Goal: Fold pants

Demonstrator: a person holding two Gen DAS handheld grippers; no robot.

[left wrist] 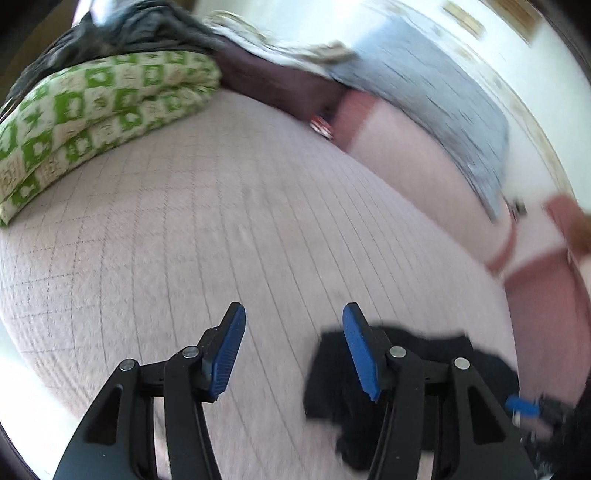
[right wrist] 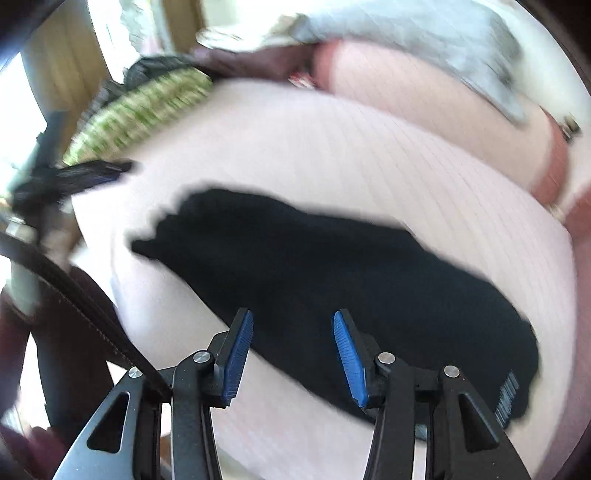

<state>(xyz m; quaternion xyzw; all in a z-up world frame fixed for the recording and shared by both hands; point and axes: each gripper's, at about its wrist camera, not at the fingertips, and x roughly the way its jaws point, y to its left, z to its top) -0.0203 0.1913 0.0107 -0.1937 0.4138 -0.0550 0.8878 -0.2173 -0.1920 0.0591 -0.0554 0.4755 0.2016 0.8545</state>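
Note:
The black pants (right wrist: 332, 258) lie in a long dark band slanting across the pink quilted bed cover (right wrist: 332, 140). My right gripper (right wrist: 293, 325) hovers over the near edge of the pants, jaws apart, and nothing sits between its blue pads. In the left wrist view only a crumpled end of the pants (left wrist: 424, 369) shows, at the lower right behind one finger. My left gripper (left wrist: 293, 321) stands open over bare bed cover (left wrist: 221, 221), beside that end. It also appears as a blurred shape at the left edge of the right wrist view.
A folded green-and-cream patterned blanket (left wrist: 92, 110) lies at the far left of the bed, with dark clothing (left wrist: 129, 29) heaped behind it. A grey quilted pillow (left wrist: 443, 92) lies along the far right. The bed's near edge runs just below the right gripper.

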